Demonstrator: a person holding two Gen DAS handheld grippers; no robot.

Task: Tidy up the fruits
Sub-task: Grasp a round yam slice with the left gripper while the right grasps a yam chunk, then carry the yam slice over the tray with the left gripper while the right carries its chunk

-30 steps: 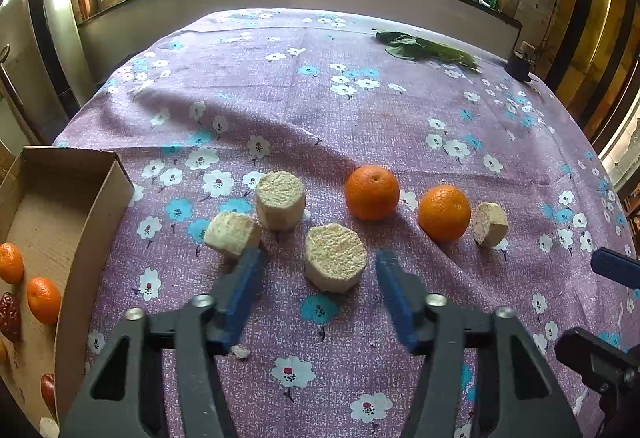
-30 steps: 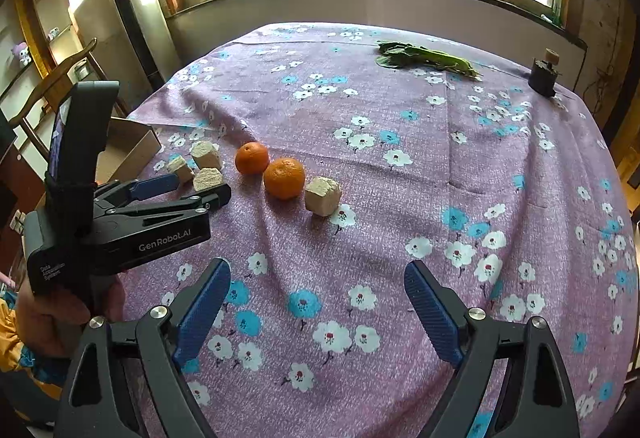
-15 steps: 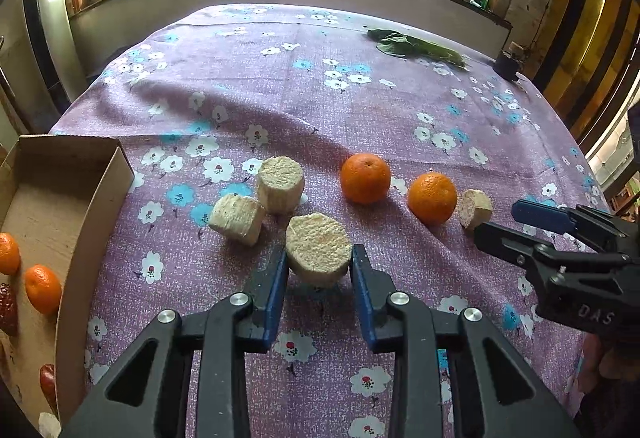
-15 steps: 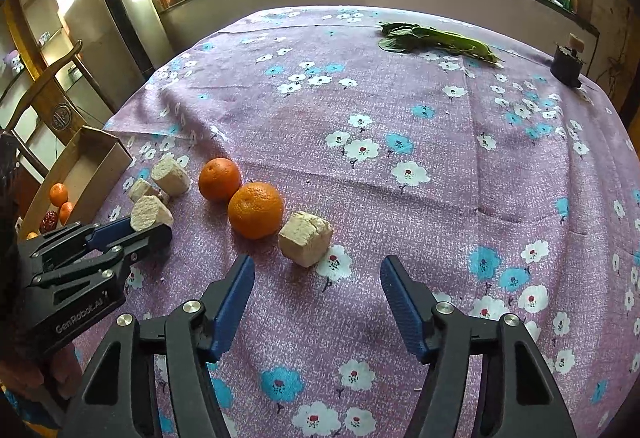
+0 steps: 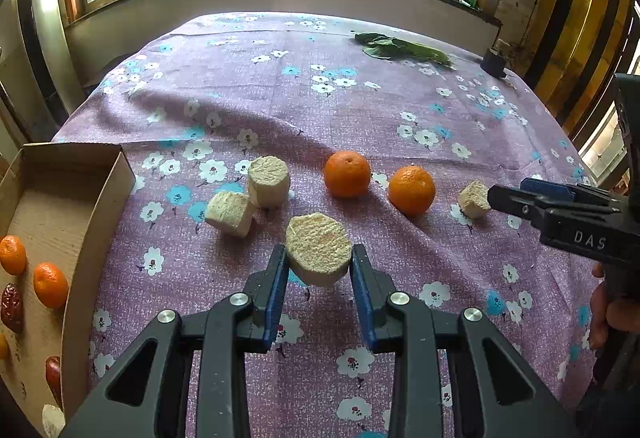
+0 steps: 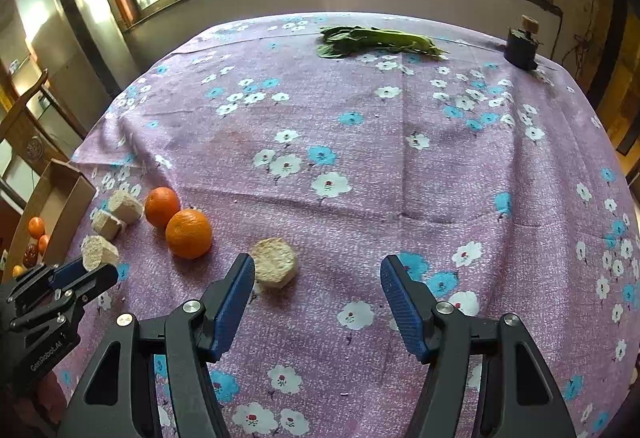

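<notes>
Mostly hidden: cardboard box (image 5: 100, 205) at 9 o'clock in the left wrist view, cut off by the frame edge; only part of its floor shows, with two small oranges (image 5: 49, 285) and dark red fruits that are hard to name
Left claw (image 5: 319, 262): clenched on a pale cylinder chunk (image 5: 318, 253), blue pads pressing both sides; whether the chunk is clear of the cloth I cannot tell
Right claw (image 6: 318, 270): released, jaws wide apart, a second pale chunk (image 6: 275, 261) just beside its left pad
Chunk texture: rough, fibrous, cream-coloured, flat cut faces
Other chunks: two (image 5: 267, 179) touching each other at 11 o'clock from the held one
Loose oranges: two round, glossy ones (image 5: 346, 173), (image 5: 411, 189) on the counter (image 5: 360, 109), near each other at 12 to 1 o'clock
Counter cover: purple cloth, wrinkled, printed with white and blue flowers
Far edge: green leaves (image 6: 376, 39), and a dark small object (image 6: 520, 45) too blurred to name
</notes>
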